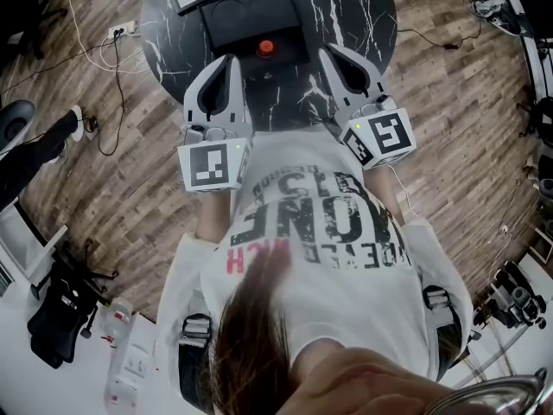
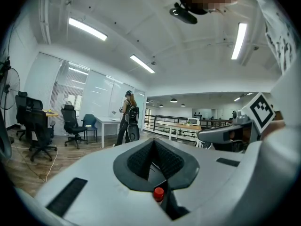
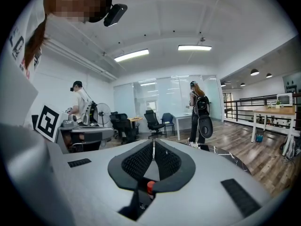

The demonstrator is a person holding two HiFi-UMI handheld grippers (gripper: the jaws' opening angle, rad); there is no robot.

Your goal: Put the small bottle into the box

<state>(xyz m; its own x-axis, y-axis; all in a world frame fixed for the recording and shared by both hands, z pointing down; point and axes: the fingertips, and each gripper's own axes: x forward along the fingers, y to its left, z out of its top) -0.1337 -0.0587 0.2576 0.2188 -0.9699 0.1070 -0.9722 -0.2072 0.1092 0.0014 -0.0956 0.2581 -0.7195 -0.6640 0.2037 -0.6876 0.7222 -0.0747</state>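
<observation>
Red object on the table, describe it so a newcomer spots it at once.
Find the round black marble-veined table in front of the person. A dark rectangular box lies on it, and the red object sits by the box's edge nearest the person. It is the only bright red spot there.

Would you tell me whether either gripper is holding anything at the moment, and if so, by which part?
Nothing is held. The left gripper and the right gripper each have their jaws together, with nothing between the pads.
</observation>
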